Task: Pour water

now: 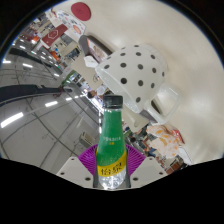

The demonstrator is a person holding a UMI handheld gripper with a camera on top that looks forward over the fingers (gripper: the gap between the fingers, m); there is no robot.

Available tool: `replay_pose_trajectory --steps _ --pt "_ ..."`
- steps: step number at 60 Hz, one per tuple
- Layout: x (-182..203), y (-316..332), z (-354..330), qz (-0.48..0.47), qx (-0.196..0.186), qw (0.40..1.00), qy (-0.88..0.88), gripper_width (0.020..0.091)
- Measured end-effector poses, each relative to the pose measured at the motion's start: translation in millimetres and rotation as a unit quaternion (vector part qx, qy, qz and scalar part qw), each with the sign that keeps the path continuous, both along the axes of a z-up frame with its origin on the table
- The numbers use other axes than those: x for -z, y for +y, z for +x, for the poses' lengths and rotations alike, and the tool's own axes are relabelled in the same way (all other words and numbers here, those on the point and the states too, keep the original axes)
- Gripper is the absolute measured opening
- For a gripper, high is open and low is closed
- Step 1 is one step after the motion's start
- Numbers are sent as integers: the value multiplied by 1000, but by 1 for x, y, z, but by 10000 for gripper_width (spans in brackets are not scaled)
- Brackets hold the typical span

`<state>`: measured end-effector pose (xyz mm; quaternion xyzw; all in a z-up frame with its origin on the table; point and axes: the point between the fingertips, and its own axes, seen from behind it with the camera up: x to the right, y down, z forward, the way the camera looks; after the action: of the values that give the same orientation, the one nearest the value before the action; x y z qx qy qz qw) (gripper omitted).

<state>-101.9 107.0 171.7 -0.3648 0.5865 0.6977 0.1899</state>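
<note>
To my left ran a dim ceiling (40,100) with long strip lights, the whole room leaning over hard in my view, which told me I was tipped well off level. In the middle stood the thing I cared about: a green bottle (111,140) with a white cap (113,101), clamped in my gripper (111,158). Both purple pads (92,157) pressed against its sides around the label, so my fingers were closed on it, not merely around it. Its long axis ran straight away from me along my fingers, cap end farthest out and the base down between my fingertips. To the right, beyond the cap, hung a white dotted ball (135,70), and lower right lay a jumble of shelves (160,135) I could not make out. No cup or glass showed anywhere. I judged the pour depended on where that cap end pointed, and the cap looked to be on, though I could not be sure.
</note>
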Motion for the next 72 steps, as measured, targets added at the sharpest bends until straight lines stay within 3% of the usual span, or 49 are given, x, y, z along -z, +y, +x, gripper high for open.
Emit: replay_pose_trajectory --steps 16,20,25,30,39,44,51,52,58,62,72 --pt "-15 -6 -7 41 -34 998 -29 358" --pt "-35 -8 -1 84 -42 988 -124 356" --pt "-88 -25 19 157 -36 948 -273 356" --pt "-130 2 55 218 -16 852 -476 357" --pt "-166 -3 159 237 65 568 -786 357" --pt "-145 -4 215 212 82 454 -861 356" --pt "-48 5 288 144 57 392 -907 356" --pt "-50 4 288 137 51 392 -908 357" --pt "34 12 318 109 13 388 -915 357" --pt "35 4 310 113 2 391 -914 356" --pt "85 7 302 123 -36 379 -917 355"
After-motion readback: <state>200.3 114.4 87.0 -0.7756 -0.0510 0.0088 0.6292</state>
